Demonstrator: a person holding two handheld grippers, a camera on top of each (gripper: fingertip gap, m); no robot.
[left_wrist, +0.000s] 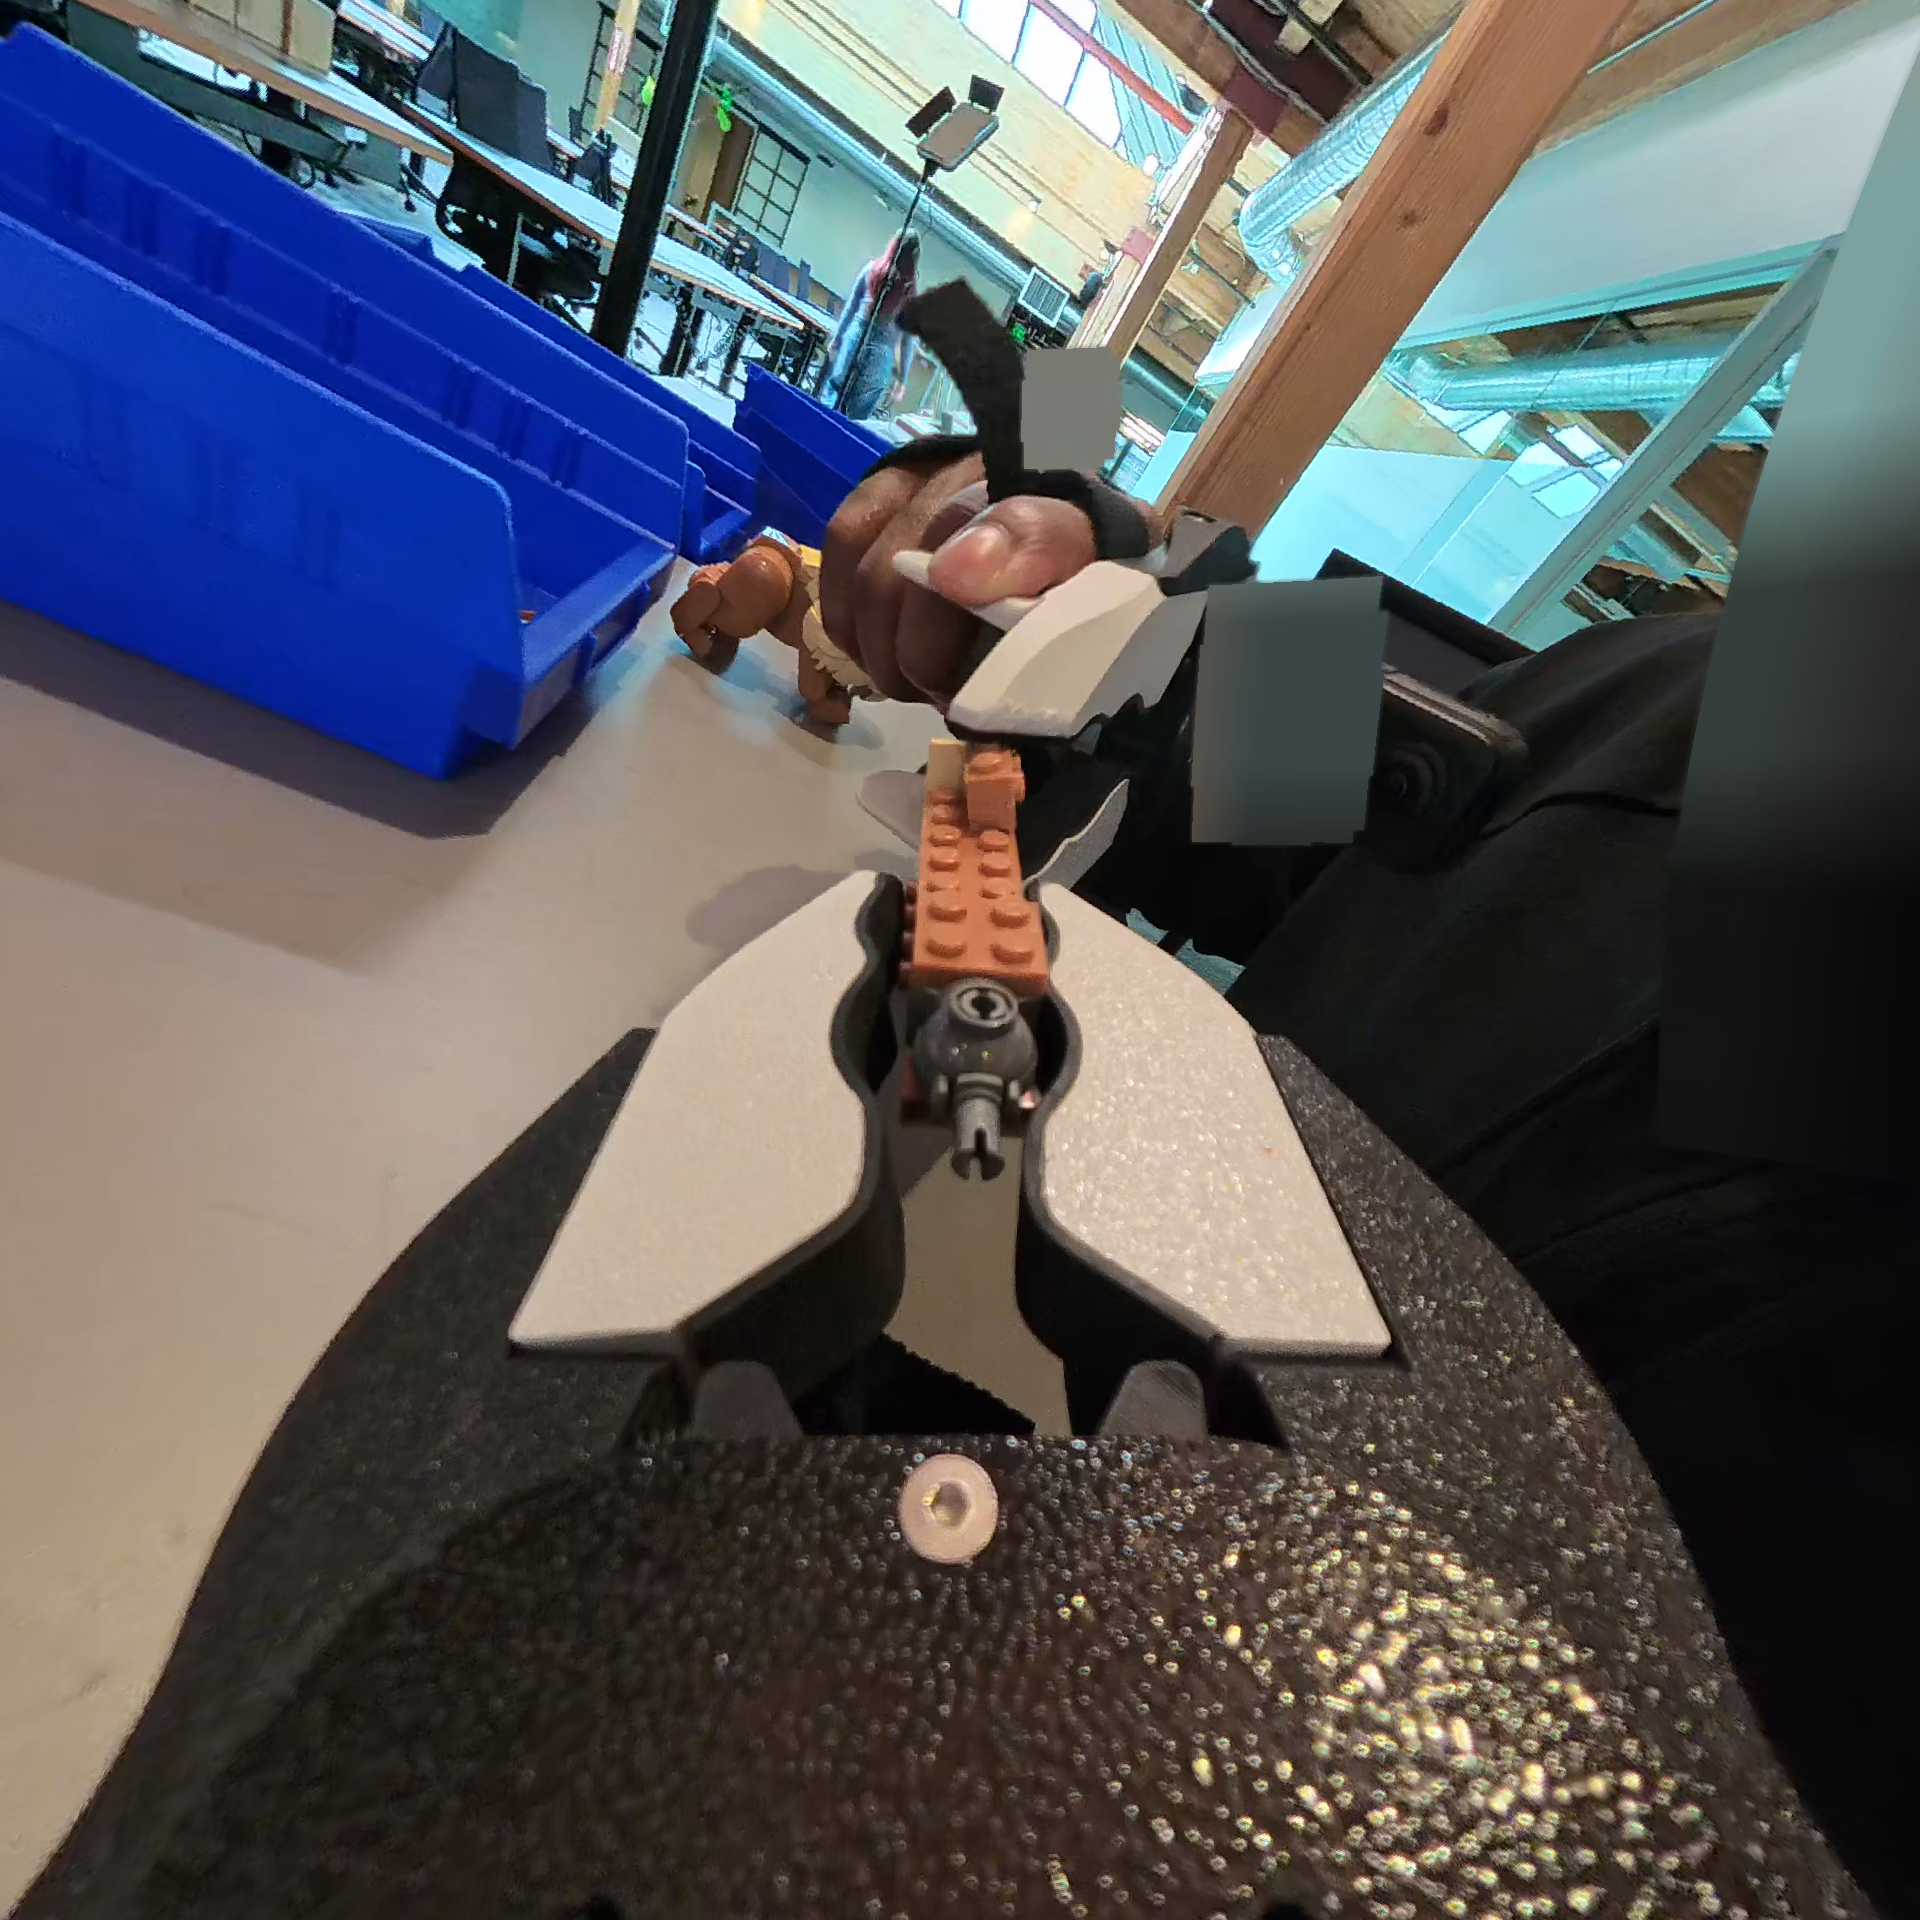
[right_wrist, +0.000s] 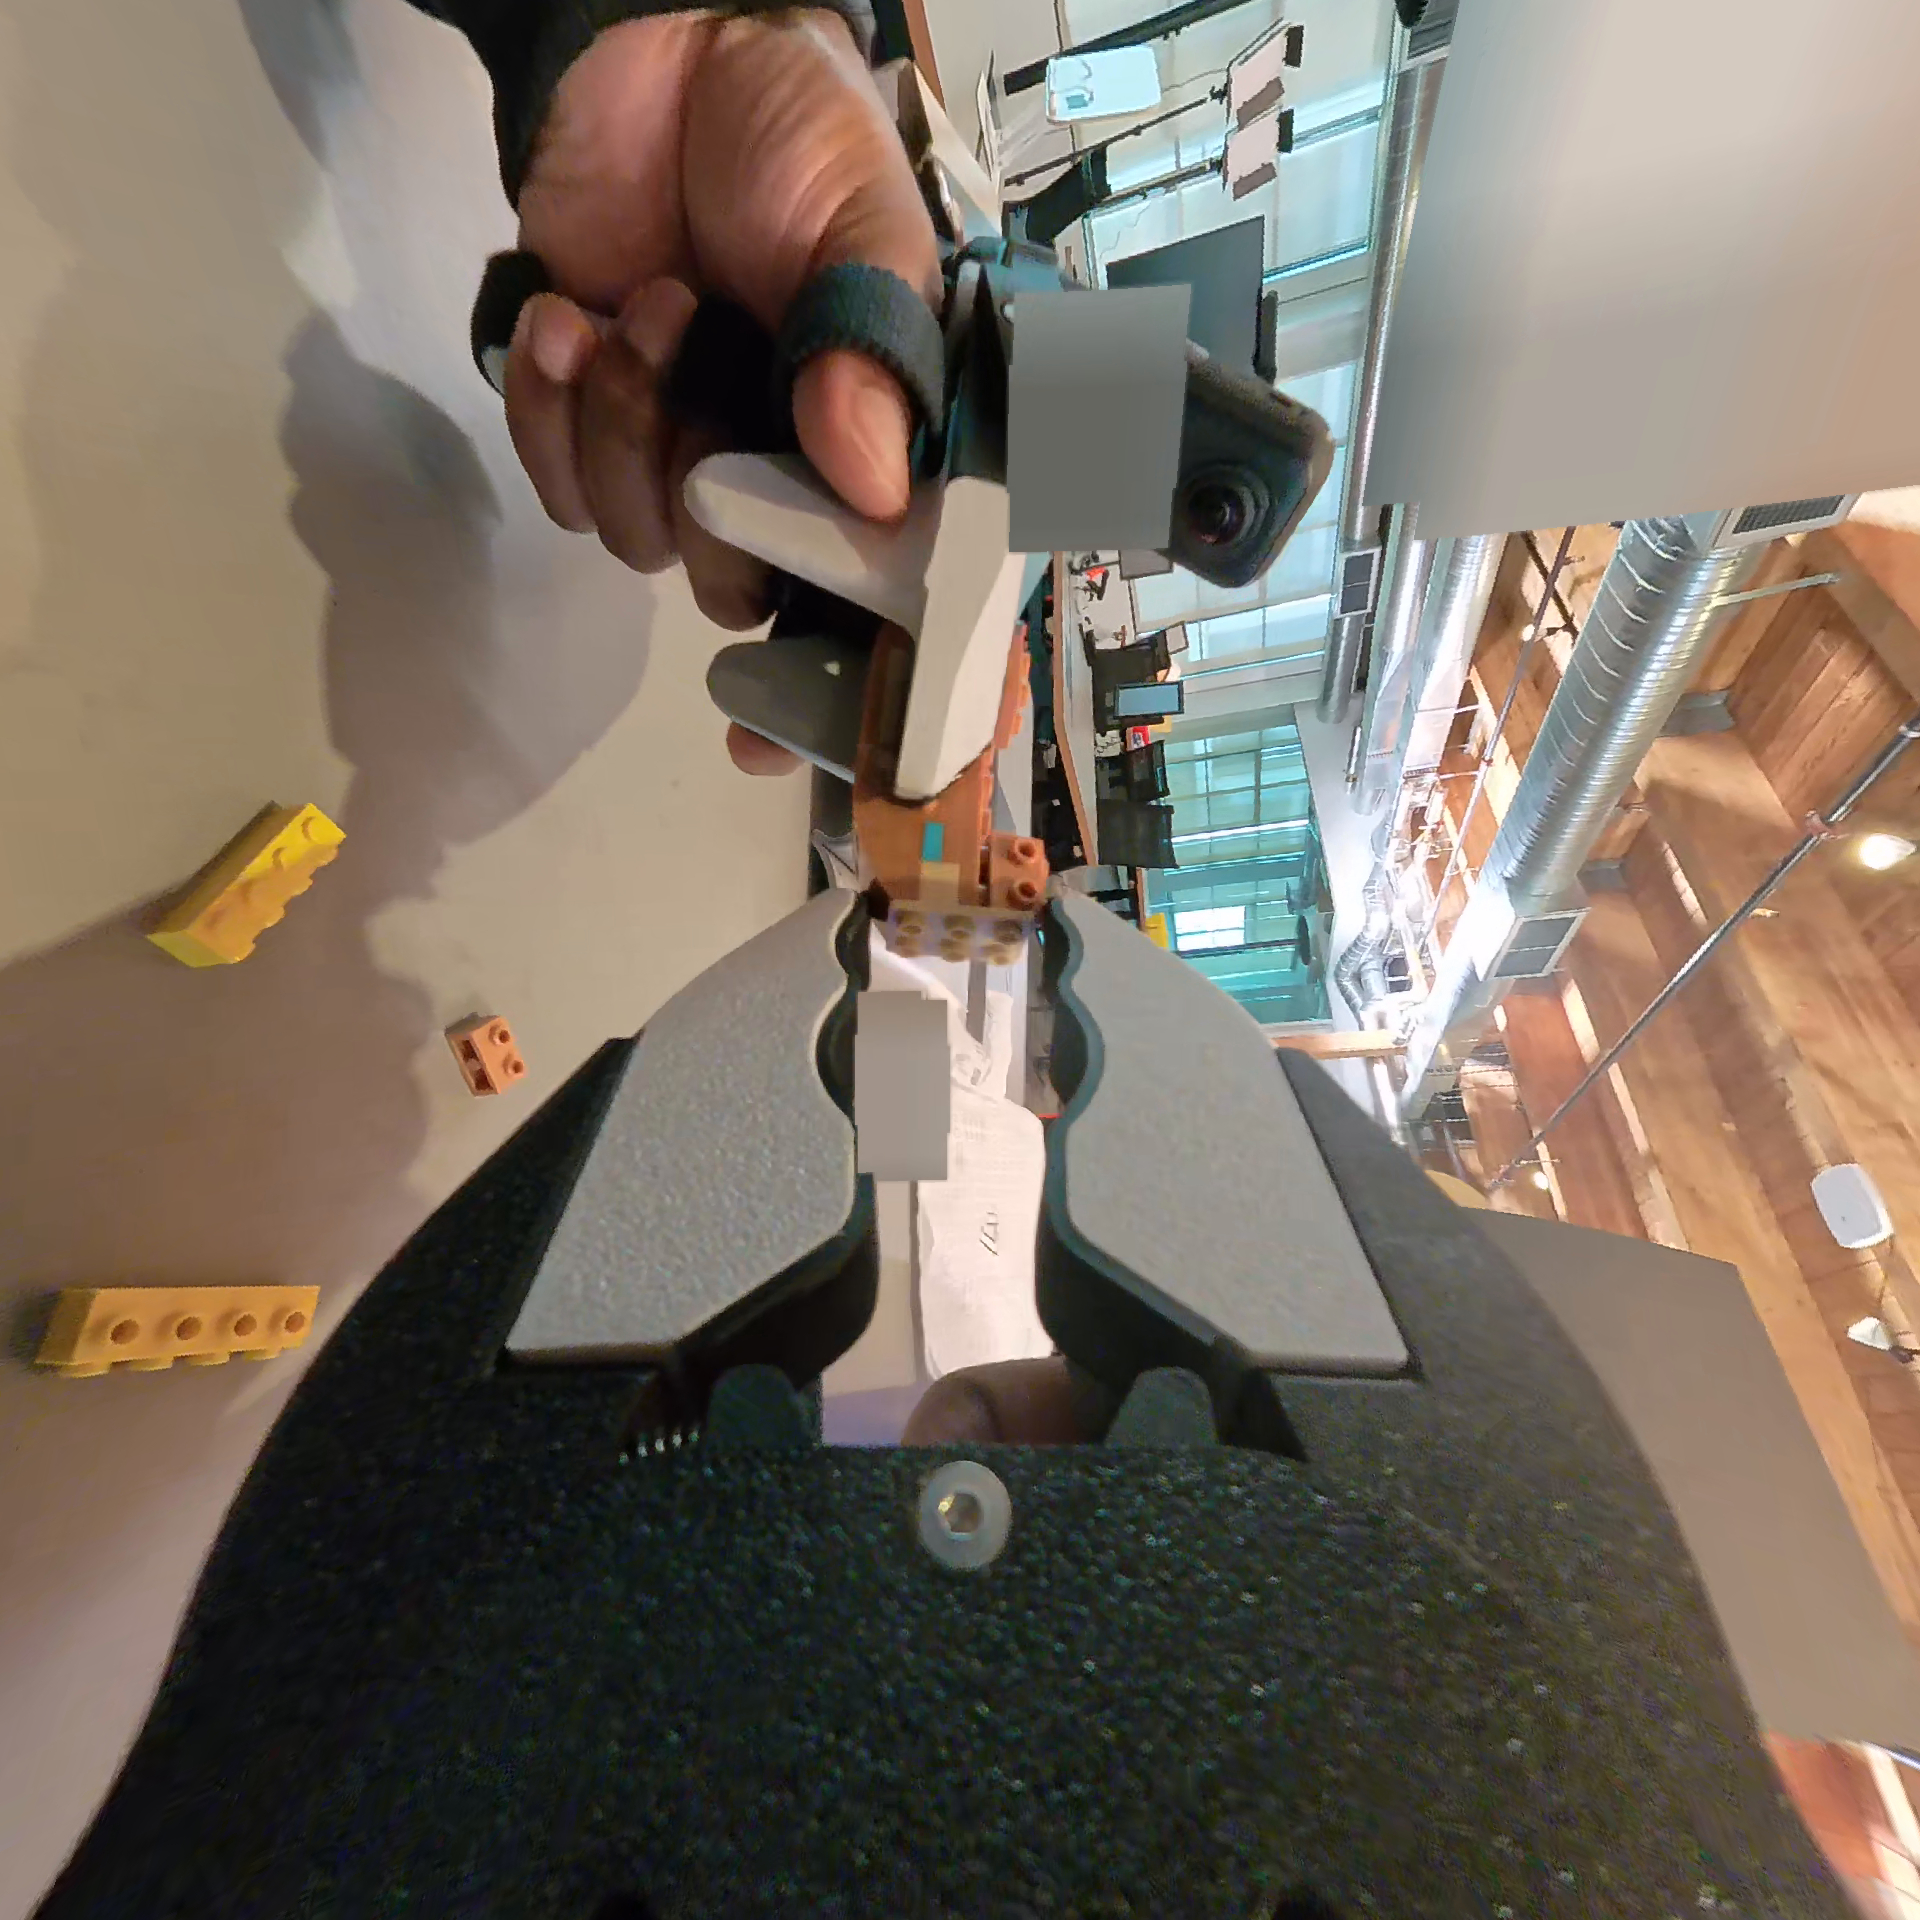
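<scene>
My left gripper (left_wrist: 971, 914) is shut on a brown brick assembly (left_wrist: 971, 883) and holds it above the grey table (left_wrist: 260, 1039). A dark grey ball-joint piece (left_wrist: 977, 1049) sits at the assembly's near end, between my fingers. At its far end are a small brown brick (left_wrist: 995, 784) and a tan piece (left_wrist: 943, 764). My right gripper (right_wrist: 956, 920) closes on a tan studded plate (right_wrist: 956, 930) at that end of the assembly (right_wrist: 914, 831), beside the small brown brick (right_wrist: 1018, 868). The right gripper also shows in the left wrist view (left_wrist: 997, 758). The left gripper shows in the right wrist view (right_wrist: 868, 717).
Blue bins (left_wrist: 312, 468) stand at the table's left, with a brown brick animal figure (left_wrist: 748, 603) near them. On the table lie a yellow brick (right_wrist: 249, 883), a small brown brick (right_wrist: 485, 1055) and a long yellow-orange brick (right_wrist: 177, 1330). Printed paper (right_wrist: 987, 1195) lies below my right fingers. My left and right fingertips are right by each other.
</scene>
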